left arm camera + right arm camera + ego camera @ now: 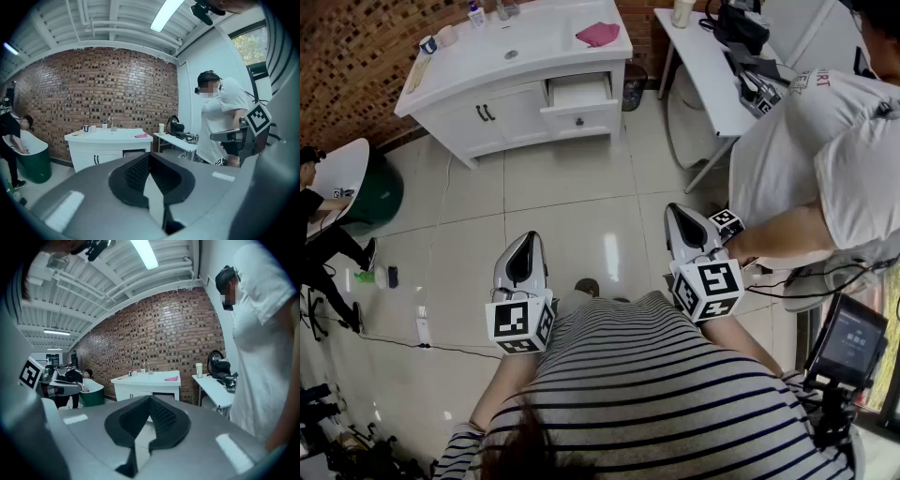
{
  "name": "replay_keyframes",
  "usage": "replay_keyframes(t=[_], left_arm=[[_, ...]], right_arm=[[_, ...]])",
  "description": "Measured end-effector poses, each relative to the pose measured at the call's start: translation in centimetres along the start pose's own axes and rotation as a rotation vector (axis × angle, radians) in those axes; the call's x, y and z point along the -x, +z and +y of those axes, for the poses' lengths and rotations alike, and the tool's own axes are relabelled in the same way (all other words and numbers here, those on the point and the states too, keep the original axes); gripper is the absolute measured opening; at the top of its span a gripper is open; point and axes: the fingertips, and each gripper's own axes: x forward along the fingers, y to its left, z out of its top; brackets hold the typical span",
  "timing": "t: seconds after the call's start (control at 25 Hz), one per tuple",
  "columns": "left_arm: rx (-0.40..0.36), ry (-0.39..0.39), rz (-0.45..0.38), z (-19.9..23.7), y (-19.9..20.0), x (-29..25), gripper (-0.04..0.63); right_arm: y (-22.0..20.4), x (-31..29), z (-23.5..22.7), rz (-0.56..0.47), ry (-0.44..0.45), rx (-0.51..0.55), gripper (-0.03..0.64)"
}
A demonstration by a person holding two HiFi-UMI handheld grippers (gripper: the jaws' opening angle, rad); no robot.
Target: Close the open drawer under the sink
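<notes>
Drawer (578, 90): white, set at the upper right of the white vanity (450, 127), just under the sink (530, 42) counter. It stands pulled out, level, with its pale interior open to view from above. Directly below it is a closed drawer front (598, 116) with a dark knob.

White sink cabinet (517, 114); pink cloth (598, 34); red-brown brick wall (356, 47); green tub (381, 197); black-white striped shirt (675, 403).
</notes>
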Motion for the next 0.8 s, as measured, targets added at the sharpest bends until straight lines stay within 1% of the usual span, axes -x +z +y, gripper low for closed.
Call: replay_keyframes(t=[0.16, 0.24, 0.36, 0.48, 0.6, 0.72, 0.8], left_arm=[[0.015, 0.024, -0.007, 2.6, 0.5, -2.1, 0.012], [-0.004, 0.018, -0.017, 3.4, 0.7, -4.4, 0.012], [-0.041, -0.011, -0.021, 4.9, 0.5, -8.6, 0.012], [-0.034, -0.028, -0.009, 7.8, 0.7, -13.8, 0.012], [-0.030, -0.049, 0.009, 11.0, 1.9, -20.1, 0.012], [-0.024, -0.098, 0.021, 13.8, 3.9, -26.3, 0.012], [-0.021, -0.132, 0.033, 15.8, 5.0, -30.3, 0.012]], right_arm=[[0.4, -2.7, 0.1, 0.005, 0.018, 0.008, -0.003], [0.6, -5.1, -0.9, 0.000, 0.014, 0.007, -0.003], [0.8, -9.4, -2.0, -0.001, 0.004, 0.012, -0.003], [1.4, -14.7, -2.3, 0.014, -0.013, 0.039, -0.003], [3.1, -20.5, -2.8, 0.033, -0.028, 0.053, -0.003], [5.1, -26.4, -3.7, 0.046, -0.041, 0.009, -0.003], [5.5, -30.5, -4.0, 0.072, -0.043, -0.023, -0.003]])
